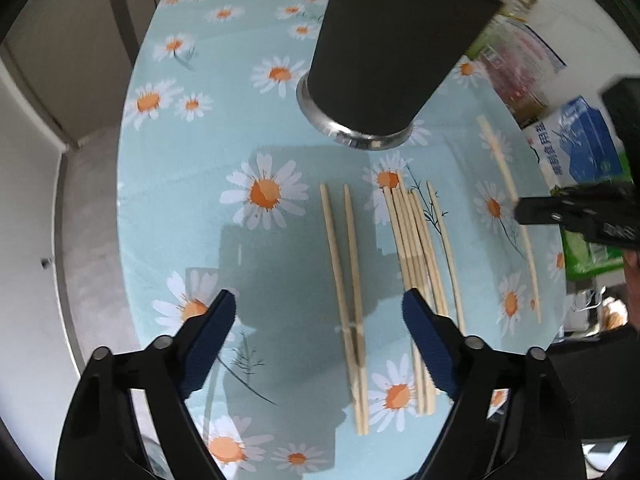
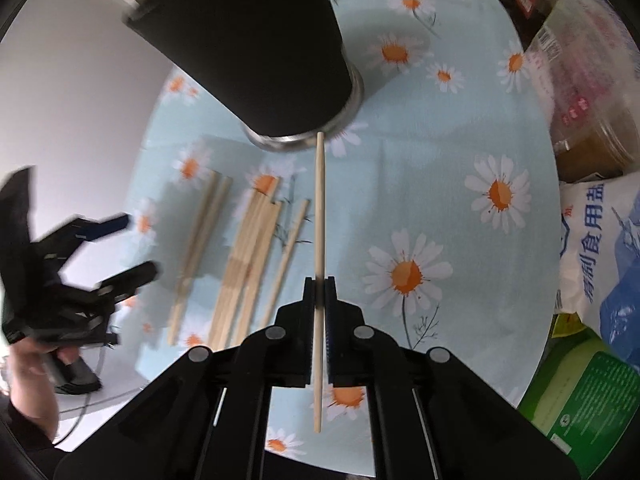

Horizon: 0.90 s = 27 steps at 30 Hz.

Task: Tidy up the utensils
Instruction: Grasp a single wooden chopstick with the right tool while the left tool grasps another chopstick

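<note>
A tall black utensil holder (image 1: 384, 52) (image 2: 256, 48) with a steel base stands at the back of the daisy-print table (image 1: 240, 128). My left gripper (image 1: 318, 300) hangs open above a pair of wooden chopsticks (image 1: 344, 272), which lie on the cloth between its blue pads without touching them. A bundle of several chopsticks (image 1: 416, 248) (image 2: 248, 252) and a single one (image 1: 444, 240) lie just to the right. My right gripper (image 2: 319, 284) (image 1: 520, 210) is shut on one chopstick (image 2: 319, 200), lifted off the table and pointing at the holder's base.
A white and blue salt bag (image 2: 596, 248), a green box (image 2: 588, 392) and a plastic jar (image 2: 588, 92) crowd the table's right edge. The table's left edge (image 1: 124, 184) drops to a grey floor. A hand (image 2: 28, 364) holds the left gripper (image 2: 138, 246).
</note>
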Each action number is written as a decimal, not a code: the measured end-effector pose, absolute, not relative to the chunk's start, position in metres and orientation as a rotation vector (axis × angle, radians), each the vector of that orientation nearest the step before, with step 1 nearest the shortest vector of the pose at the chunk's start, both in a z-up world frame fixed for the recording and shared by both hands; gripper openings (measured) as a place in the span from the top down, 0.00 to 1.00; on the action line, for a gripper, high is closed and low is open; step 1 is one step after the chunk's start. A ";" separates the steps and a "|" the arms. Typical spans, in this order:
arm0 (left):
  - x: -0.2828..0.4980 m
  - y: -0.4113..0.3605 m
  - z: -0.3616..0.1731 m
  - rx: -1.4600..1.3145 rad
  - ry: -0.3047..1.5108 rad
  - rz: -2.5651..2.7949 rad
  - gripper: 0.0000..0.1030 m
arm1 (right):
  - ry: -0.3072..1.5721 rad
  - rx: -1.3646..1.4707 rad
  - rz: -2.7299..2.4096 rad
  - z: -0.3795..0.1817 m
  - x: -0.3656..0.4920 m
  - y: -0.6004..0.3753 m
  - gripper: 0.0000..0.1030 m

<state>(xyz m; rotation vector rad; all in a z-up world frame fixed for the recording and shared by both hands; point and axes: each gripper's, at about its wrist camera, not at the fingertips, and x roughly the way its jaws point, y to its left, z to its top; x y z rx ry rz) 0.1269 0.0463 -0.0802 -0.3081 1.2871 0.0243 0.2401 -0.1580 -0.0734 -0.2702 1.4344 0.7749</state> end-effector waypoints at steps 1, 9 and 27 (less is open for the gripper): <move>0.129 0.047 -0.082 -0.316 1.301 0.023 0.34 | 1.431 -0.247 0.795 -0.070 0.240 -0.162 0.95; 0.151 0.046 -0.100 -0.331 1.390 0.038 0.61 | 1.426 -0.161 0.931 -0.051 0.228 -0.177 0.95; 0.179 0.021 -0.135 -0.225 1.490 0.095 0.83 | 1.412 -0.119 0.997 -0.049 0.227 -0.185 0.95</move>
